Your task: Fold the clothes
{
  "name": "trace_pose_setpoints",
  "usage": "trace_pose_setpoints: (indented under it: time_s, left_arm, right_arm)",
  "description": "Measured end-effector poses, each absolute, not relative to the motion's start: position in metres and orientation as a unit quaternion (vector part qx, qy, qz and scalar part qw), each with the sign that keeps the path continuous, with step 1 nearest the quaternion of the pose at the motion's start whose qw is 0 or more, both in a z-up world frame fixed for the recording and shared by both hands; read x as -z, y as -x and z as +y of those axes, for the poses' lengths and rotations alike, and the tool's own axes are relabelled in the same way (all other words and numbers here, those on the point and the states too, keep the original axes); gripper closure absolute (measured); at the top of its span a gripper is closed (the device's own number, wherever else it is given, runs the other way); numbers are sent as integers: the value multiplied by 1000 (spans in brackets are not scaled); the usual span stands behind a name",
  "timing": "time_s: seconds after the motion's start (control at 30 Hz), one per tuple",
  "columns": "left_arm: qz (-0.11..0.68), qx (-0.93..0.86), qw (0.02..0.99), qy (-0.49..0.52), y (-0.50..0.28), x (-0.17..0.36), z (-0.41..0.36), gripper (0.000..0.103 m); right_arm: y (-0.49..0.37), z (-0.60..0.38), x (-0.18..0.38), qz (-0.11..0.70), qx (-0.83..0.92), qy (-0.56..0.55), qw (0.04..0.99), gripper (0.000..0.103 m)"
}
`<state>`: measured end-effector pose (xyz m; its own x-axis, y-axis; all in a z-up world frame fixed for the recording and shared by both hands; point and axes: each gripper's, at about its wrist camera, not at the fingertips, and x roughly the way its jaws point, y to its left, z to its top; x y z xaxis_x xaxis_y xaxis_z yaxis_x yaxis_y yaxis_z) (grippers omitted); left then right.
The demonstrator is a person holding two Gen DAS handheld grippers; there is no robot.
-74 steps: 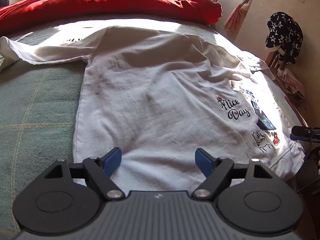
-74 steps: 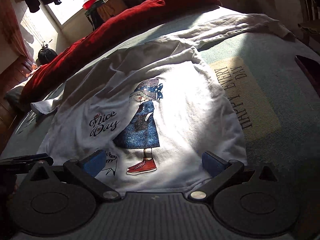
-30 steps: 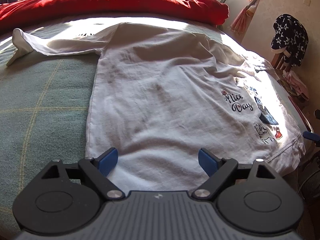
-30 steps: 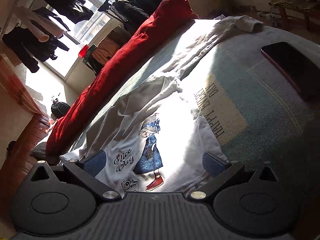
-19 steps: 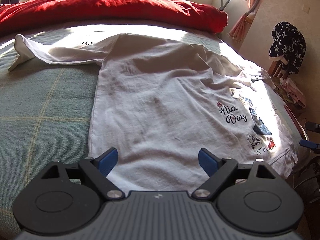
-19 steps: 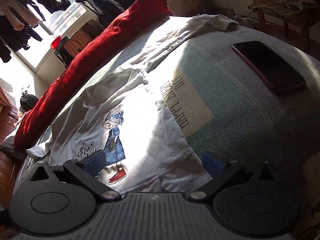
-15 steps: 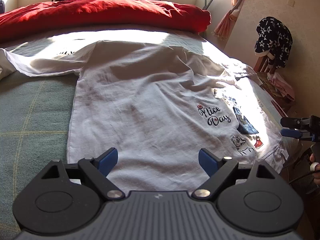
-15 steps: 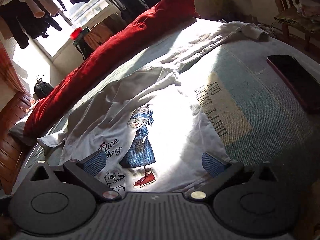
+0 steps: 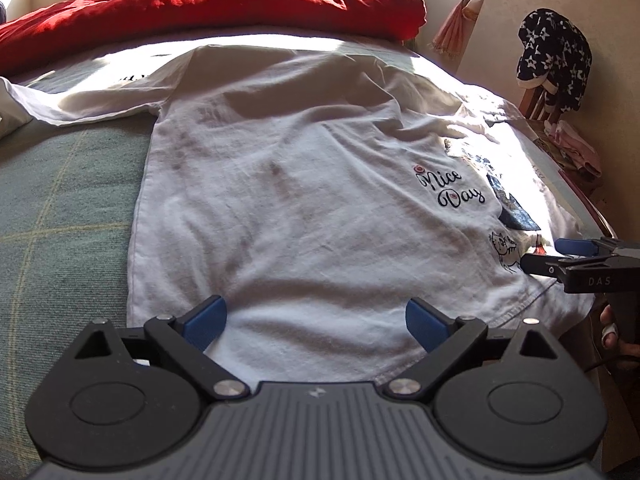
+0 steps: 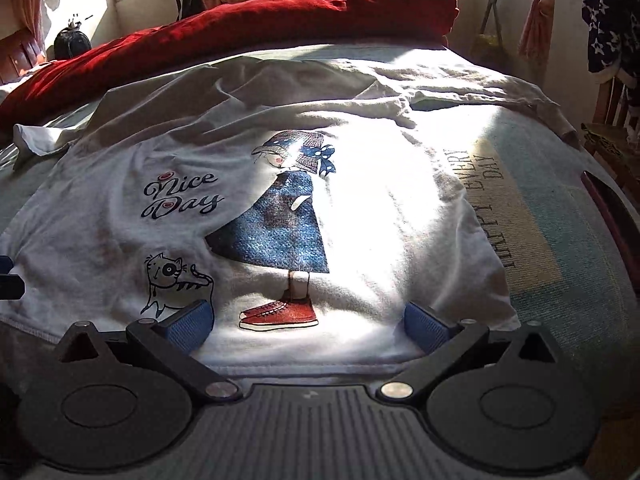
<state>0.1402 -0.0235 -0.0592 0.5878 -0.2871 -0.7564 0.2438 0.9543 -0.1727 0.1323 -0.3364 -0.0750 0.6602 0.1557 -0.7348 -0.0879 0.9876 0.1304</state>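
Two grippers hang spread wide over the near hem of a white printed cotton T-shirt (image 10: 360, 208), gripping nothing: the left gripper (image 9: 316, 320) and the right gripper (image 10: 308, 320). The shirt lies flat, front up, on a green checked bed (image 9: 60, 208). A rumpled red duvet (image 9: 208, 4) lines the far edge, and a dark phone (image 10: 612, 220) rests at the right edge. A star-patterned garment (image 9: 554, 52) drapes a chair beside the bed.

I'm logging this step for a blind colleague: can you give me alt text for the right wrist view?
A white T-shirt lies spread face up on a bed, printed with "Nice Day", a girl in a blue dress and a cat. The open right tool sits over its near hem, gripping nothing. A red duvet lies along the far side.
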Motion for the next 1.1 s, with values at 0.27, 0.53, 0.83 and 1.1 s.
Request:
trace_pose_setpoints:
  time_s: [0.27, 0.53, 0.83, 1.1]
  left_arm:
    - [425, 154, 891, 39, -143, 61, -21, 2]
    - [418, 159, 892, 60, -142, 61, -15, 2]
    - [409, 160, 896, 69, -139, 57, -13, 1]
    - [349, 218, 909, 65, -184, 12, -6, 2]
  right_arm:
    - [-128, -328, 79, 396, -56, -16, 917, 0]
    - [-127, -326, 81, 390, -48, -13, 920, 0]
    - [-124, -327, 80, 383, -51, -12, 922, 0]
    - [-155, -319, 52, 376, -79, -47, 922, 0]
